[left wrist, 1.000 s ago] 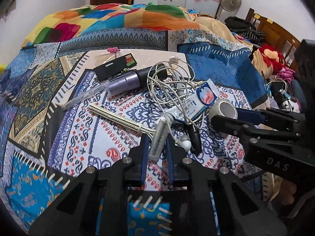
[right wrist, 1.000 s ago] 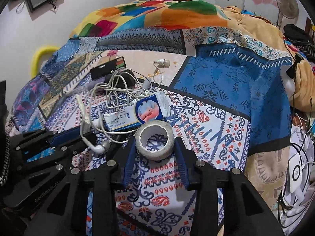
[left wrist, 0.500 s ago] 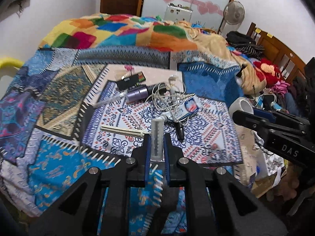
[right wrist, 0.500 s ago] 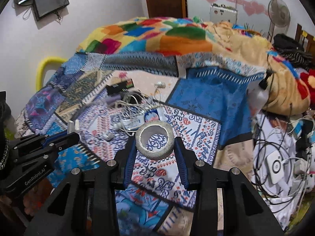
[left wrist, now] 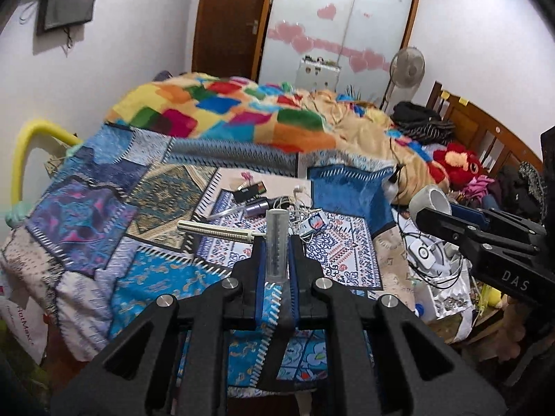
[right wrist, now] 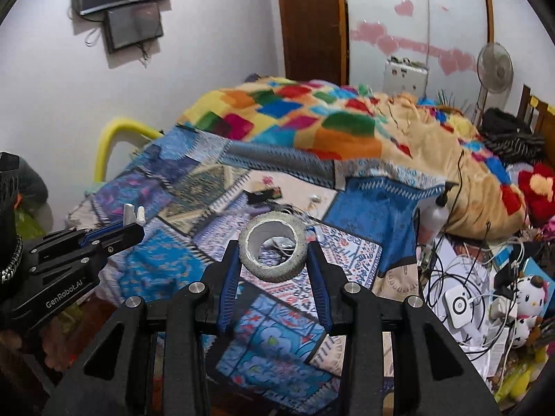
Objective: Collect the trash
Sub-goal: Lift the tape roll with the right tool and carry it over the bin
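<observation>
My left gripper [left wrist: 276, 254] is shut on a clear plastic tube [left wrist: 276, 239] that stands upright between its blue pads, high above the bed. My right gripper [right wrist: 273, 253] is shut on a grey tape roll [right wrist: 273, 250], also lifted well above the bed. In the left wrist view the tape roll [left wrist: 430, 201] shows at the right in the other gripper. In the right wrist view the clear plastic tube [right wrist: 134, 214] pokes up from the left gripper at the left. More clutter lies on the patterned bedspread [left wrist: 166, 274]: a cream comb [left wrist: 215, 230], a blue-white box [left wrist: 314, 222], white cables [left wrist: 295, 208], a purple cylinder [left wrist: 256, 204].
A colourful blanket [left wrist: 242, 114] is heaped at the back of the bed. A yellow rail [left wrist: 27, 149] stands at the left. To the right of the bed the floor holds cables, a white device [right wrist: 459, 305] and plush toys [right wrist: 527, 298]. A standing fan [left wrist: 406, 69] is behind.
Both grippers have risen and pulled back from the bed, carrying the tube and the tape roll. The clutter on the bed now looks small and far below.
</observation>
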